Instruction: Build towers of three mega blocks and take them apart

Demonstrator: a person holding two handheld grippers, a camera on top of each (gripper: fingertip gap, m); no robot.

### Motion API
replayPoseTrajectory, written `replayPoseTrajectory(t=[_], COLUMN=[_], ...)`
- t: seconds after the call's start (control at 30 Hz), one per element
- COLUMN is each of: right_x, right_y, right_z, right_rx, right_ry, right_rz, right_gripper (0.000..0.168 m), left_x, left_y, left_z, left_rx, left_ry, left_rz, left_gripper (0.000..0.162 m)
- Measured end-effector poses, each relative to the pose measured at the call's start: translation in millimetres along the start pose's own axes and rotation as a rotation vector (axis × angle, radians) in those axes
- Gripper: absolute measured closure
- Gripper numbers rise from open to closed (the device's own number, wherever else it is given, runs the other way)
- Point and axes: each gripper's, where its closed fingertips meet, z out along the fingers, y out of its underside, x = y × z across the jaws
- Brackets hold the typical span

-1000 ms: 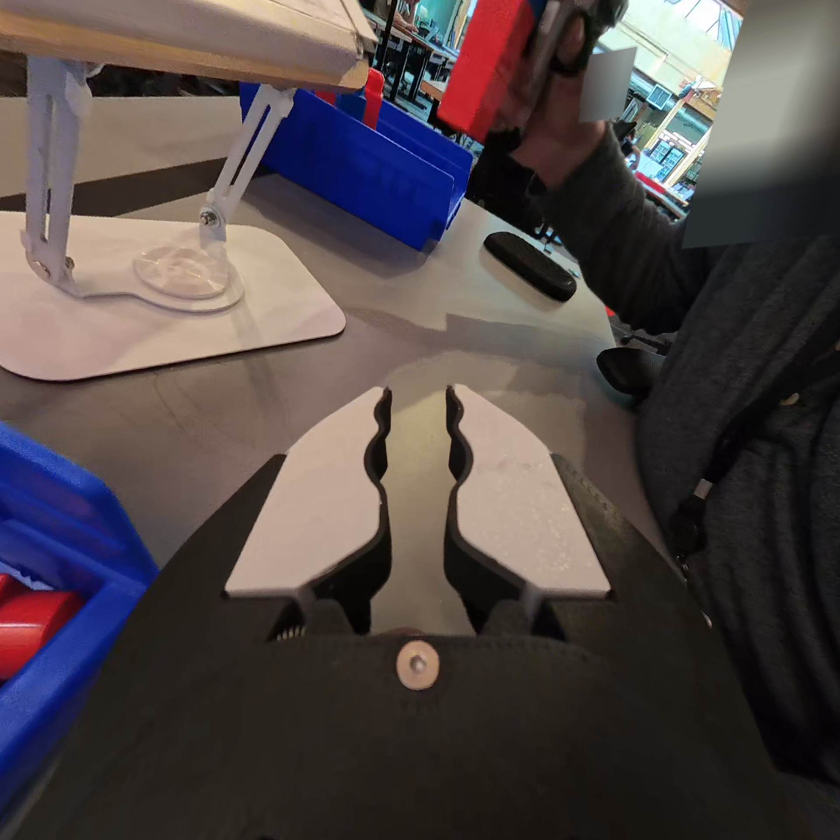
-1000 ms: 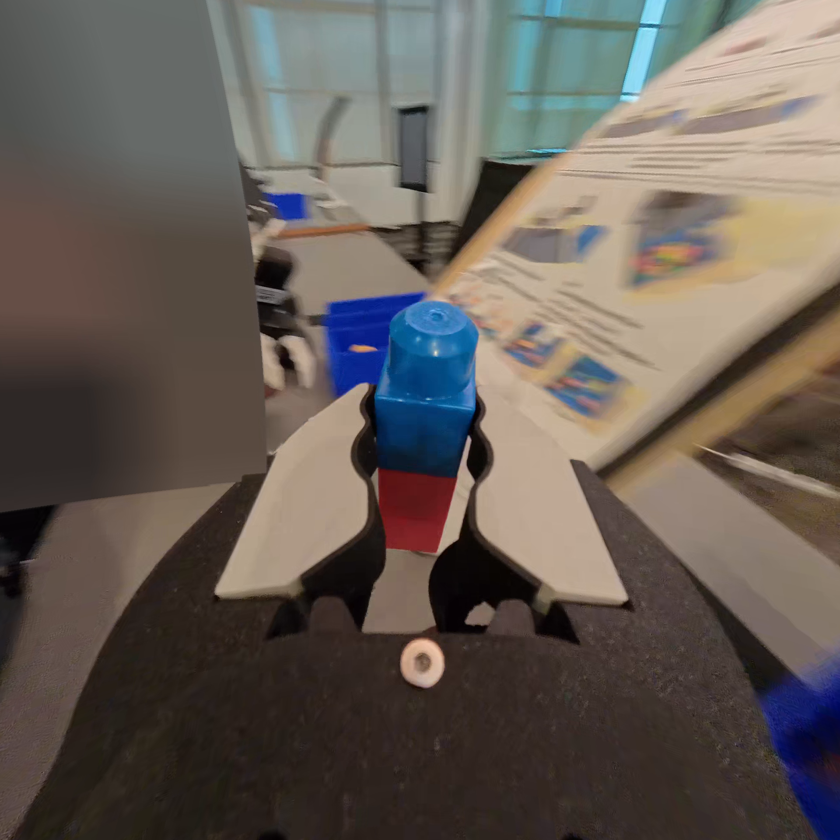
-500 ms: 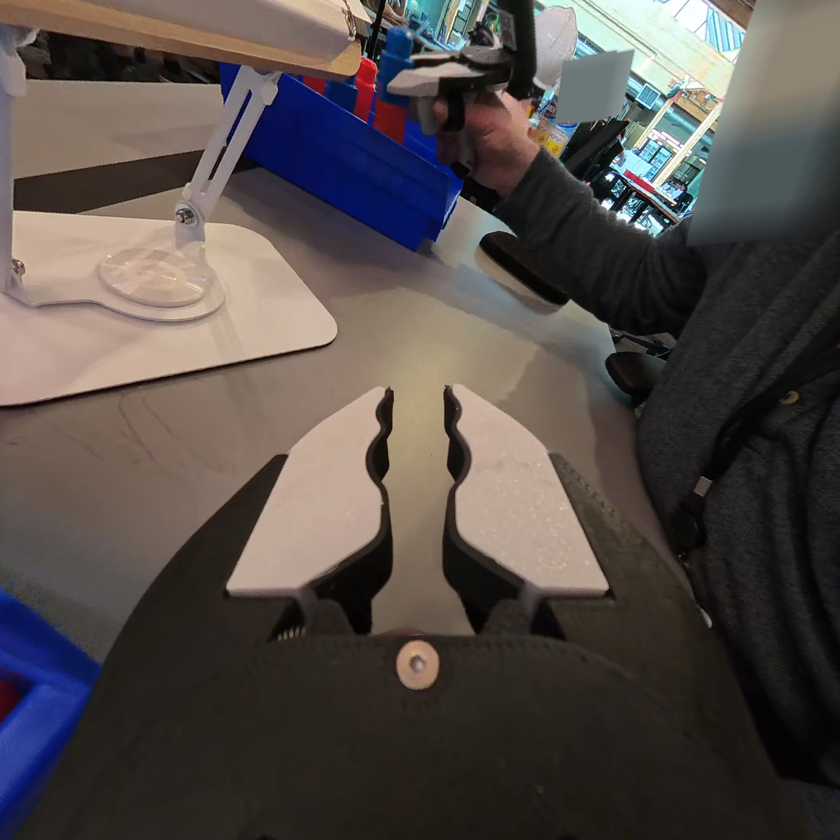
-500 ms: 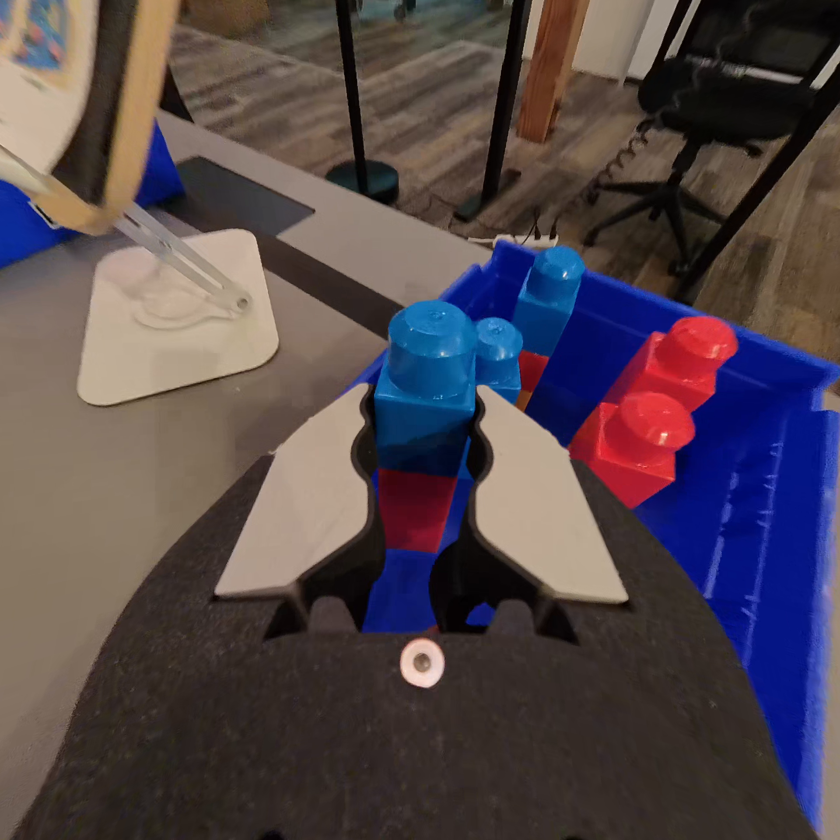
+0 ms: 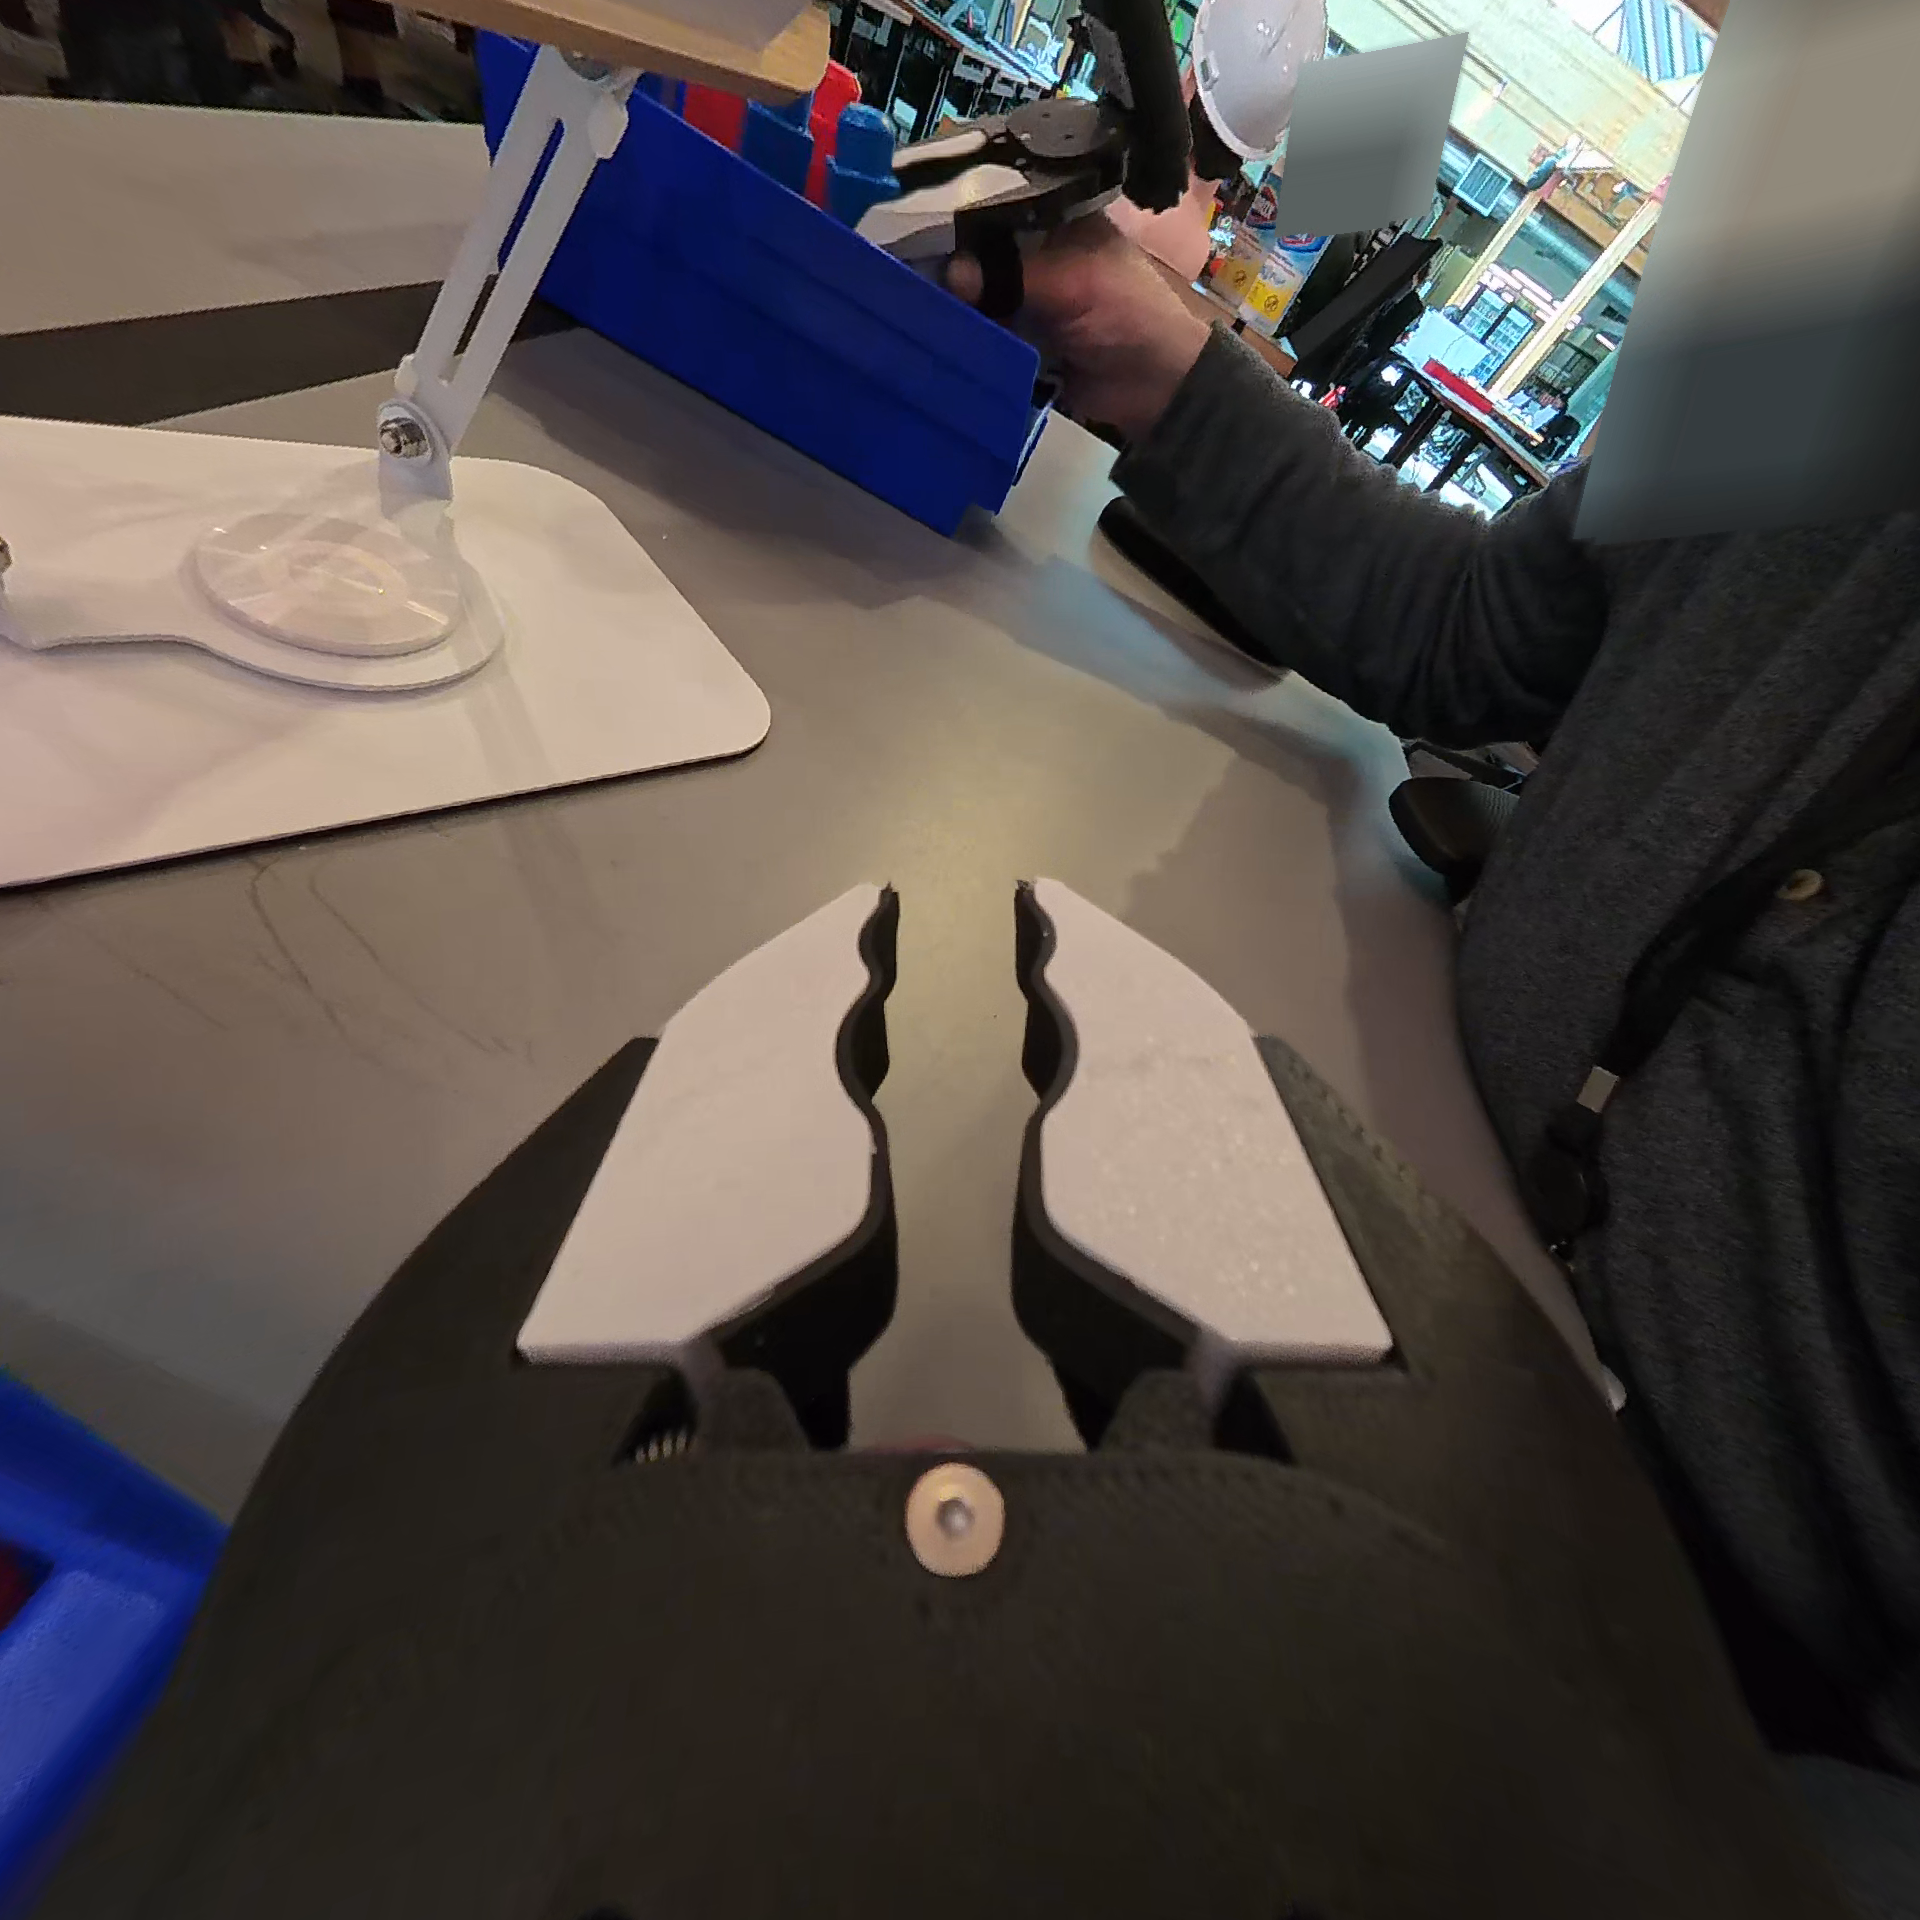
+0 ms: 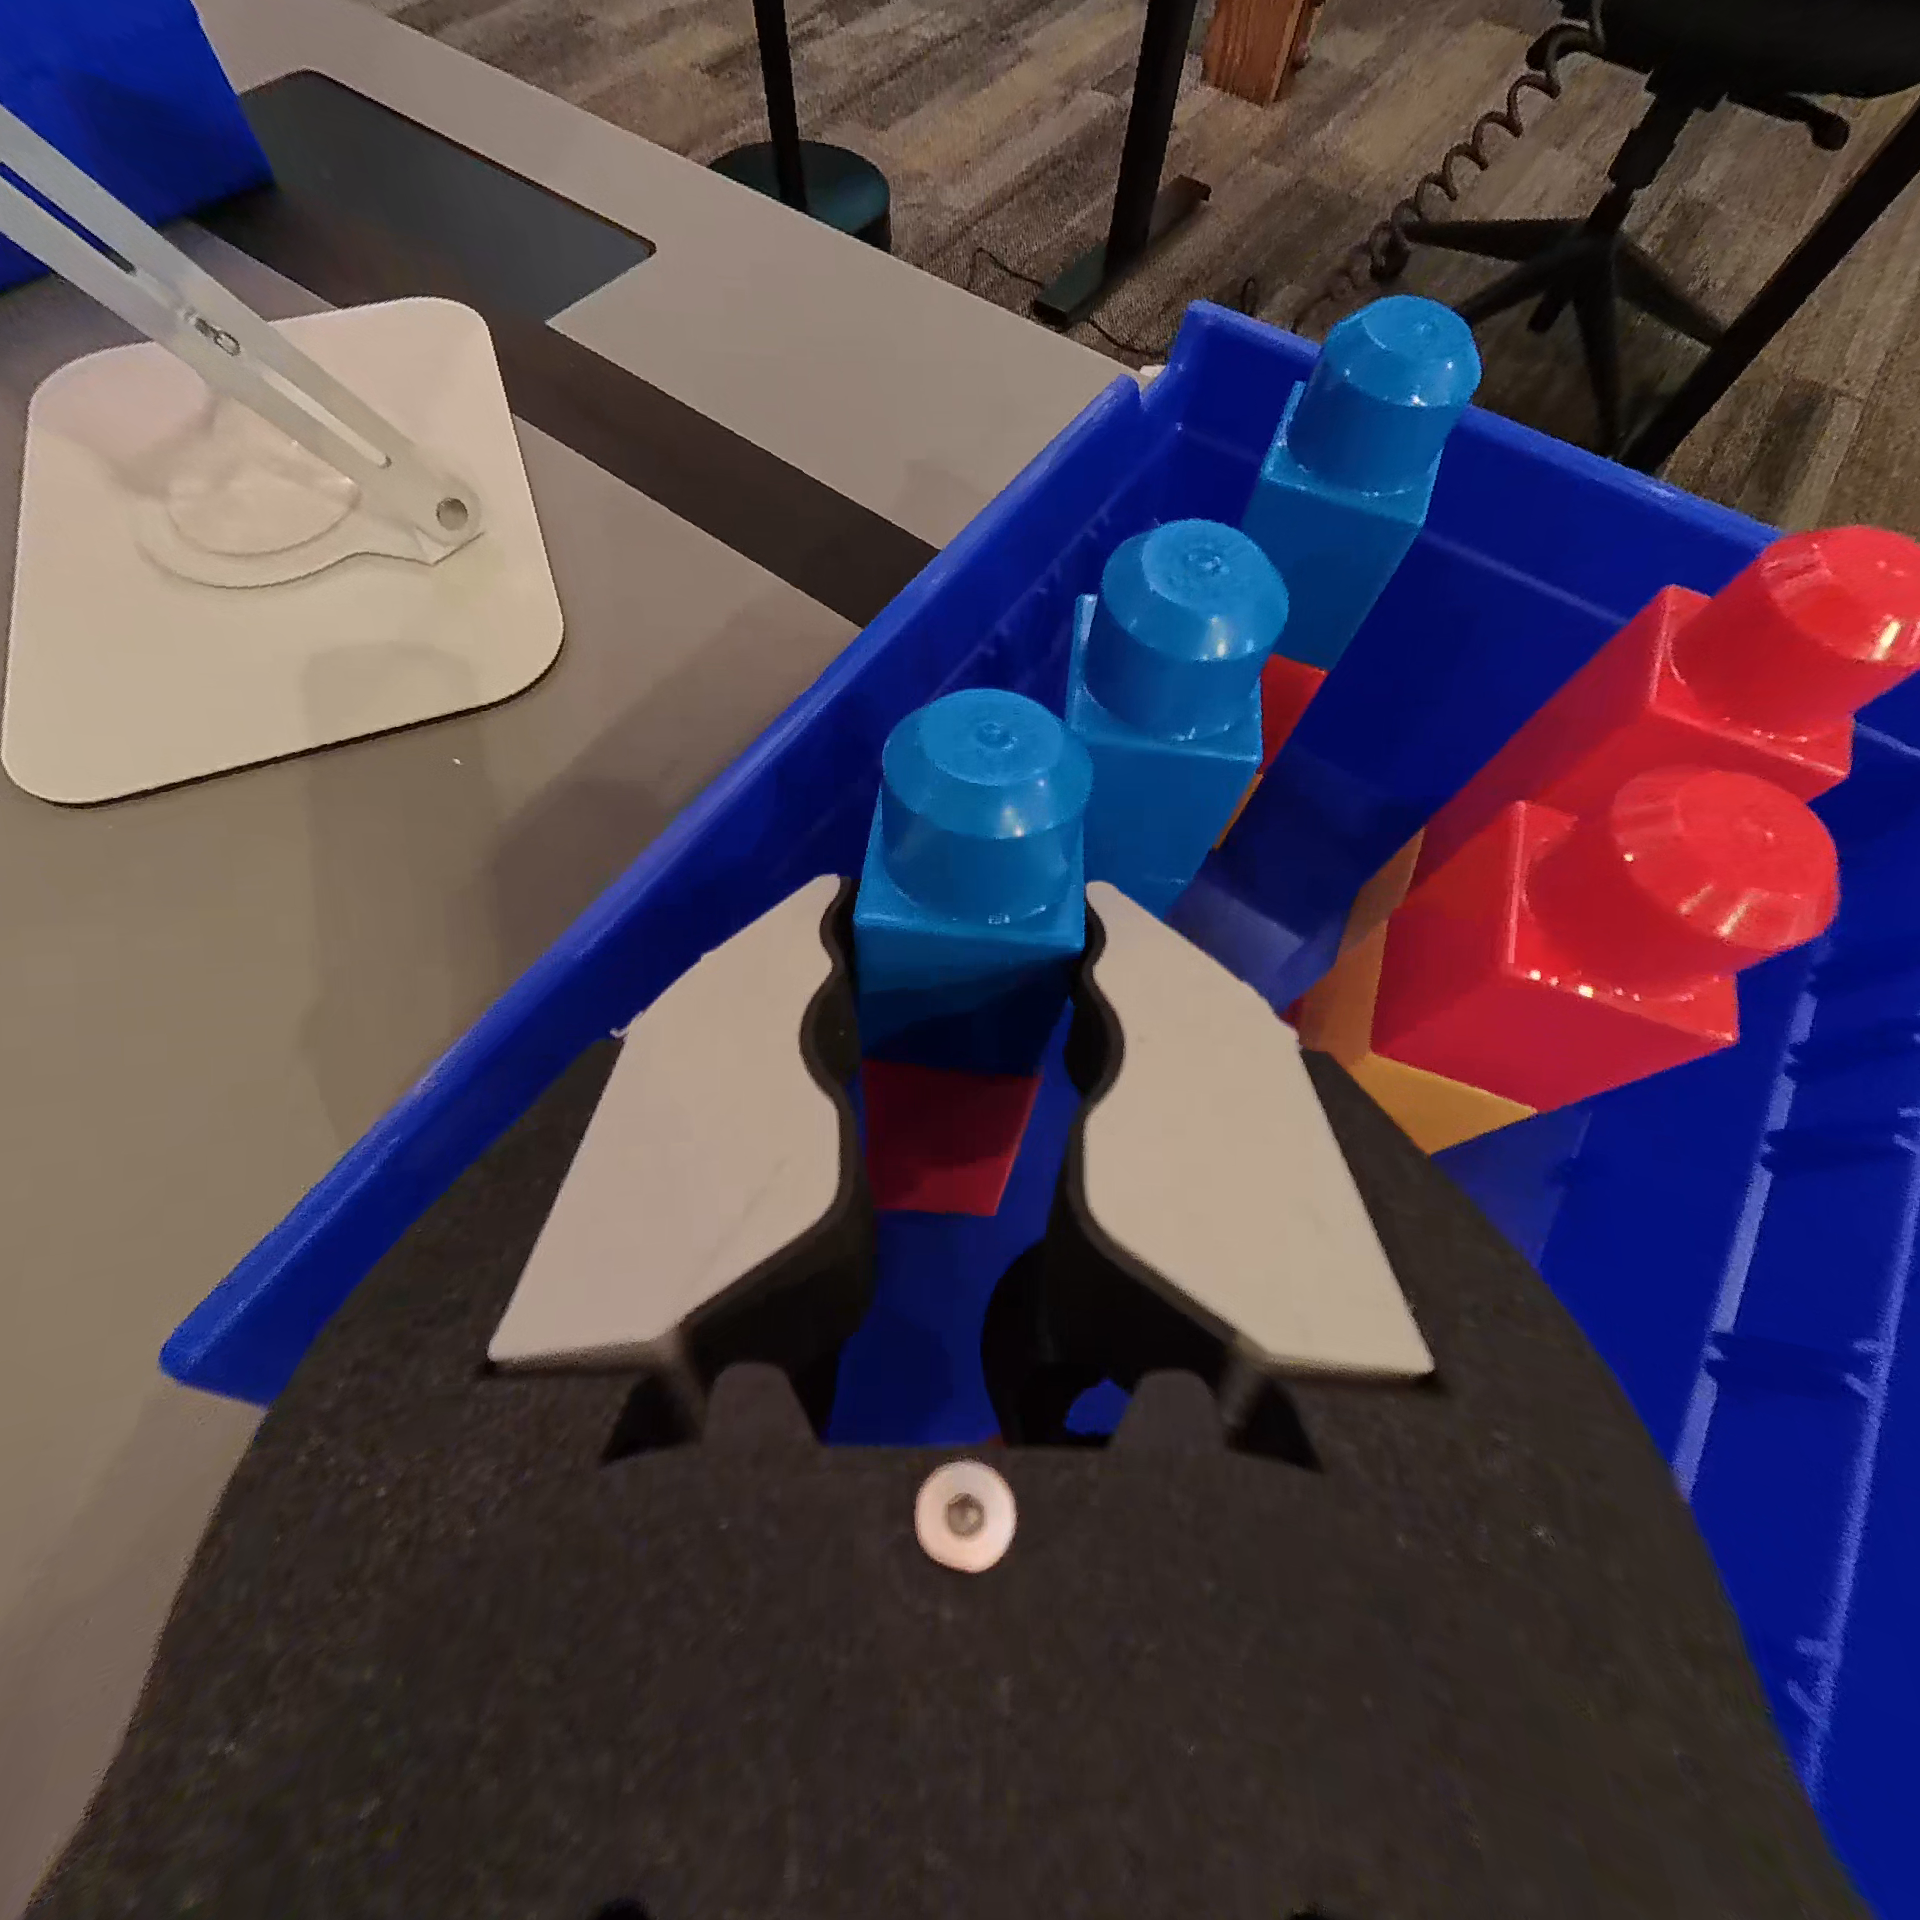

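My right gripper is shut on a tower with a blue block on top and a red block under it. It holds the tower inside the blue bin, near the bin's left wall. Two blue-topped towers stand just behind it and two red-topped towers lean to the right. My left gripper is open and empty, low over the grey table. The left wrist view shows the right gripper far off at the same bin.
A white stand base with a tilted board sits left of the bin and also shows in the right wrist view. A second blue bin is at my lower left. The person's sleeve and torso fill the right side. The grippers' ends are close to 45 centimeters from one another.
My right gripper has swung down from mid-air and carried the tower into the blue bin beside the other towers. My left gripper has stayed open and shifted only slightly.
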Motion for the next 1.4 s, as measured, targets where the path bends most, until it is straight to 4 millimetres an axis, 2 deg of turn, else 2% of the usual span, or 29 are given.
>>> replayPoseTrajectory(t=[0.27, 0.37, 0.53, 0.63, 0.73, 0.8, 0.87, 0.93, 1.0, 1.03, 1.1, 1.17, 1.27, 1.33, 1.4], right_x=[0.2, 0.3, 3.1, 1.6, -10.7, -34.5, -68.1, -104.1, -140.3, -166.6, -222.8, -274.5, -337.7, -366.8, -385.4], right_y=[12.6, 18.1, 14.4, 6.8, -14.2, -38.0, -62.9, -79.3, -96.8, -105.3, -111.1, -106.3, -93.7, -86.3, -81.8], right_z=[-10.7, -10.1, -18.6, -35.8, -67.6, -87.3, -99.5, -99.7, -92.1, -86.3, -64.2, -34.2, 9.6, 33.4, 49.2], right_rx=[-0.055, -0.098, -0.076, -0.046, 0.030, 0.143, 0.289, 0.343, 0.392, 0.433, 0.448, 0.423, 0.397, 0.385, 0.379], right_ry=[0.022, 0.012, 0.036, 0.066, 0.111, 0.084, 0.039, -0.015, -0.076, -0.167, -0.369, -0.515, -0.694, -0.770, -0.822], right_rz=[0.025, 0.033, 0.029, 0.009, -0.045, -0.102, -0.183, -0.281, -0.335, -0.335, -0.311, -0.319, -0.301, -0.283, -0.271], right_gripper=[0.130, 0.125, 0.116, 0.114, 0.114, 0.127, 0.149, 0.168, 0.168, 0.168, 0.168, 0.168, 0.167, 0.166, 0.165], left_x=[1.8, 1.2, 2.1, 3.8, 5.2, 6.5, 6.5, 6.2, 3.3, 2.3, -0.9, -15.7, -38.8, -57.4, -73.0], left_y=[0.8, 1.9, 1.8, 1.7, 1.7, -0.4, -3.3, -7.0, -11.2, -14.5, -23.0, -31.6, -37.5, -33.0, -30.6], left_z=[0.6, 1.6, 1.0, -0.1, -4.1, -7.8, -11.9, -17.2, -26.5, -32.8, -48.9, -73.2, -115.6, -143.8, -165.0], left_rx=[-0.005, -0.014, -0.011, -0.013, -0.018, -0.011, -0.003, 0.006, 0.022, 0.042, 0.097, 0.156, 0.171, 0.073, -0.026], left_ry=[0.008, 0.001, 0.006, 0.006, -0.014, -0.028, -0.054, -0.087, -0.145, -0.170, -0.230, -0.368, -0.591, -0.757, -0.854], left_rz=[0.003, 0.003, 0.004, 0.011, 0.026, 0.039, 0.059, 0.081, 0.102, 0.108, 0.120, 0.112, 0.107, 0.132, 0.174], left_gripper=[0.141, 0.139, 0.138, 0.136, 0.134, 0.134, 0.135, 0.137, 0.142, 0.143, 0.148, 0.146, 0.136, 0.127, 0.120])
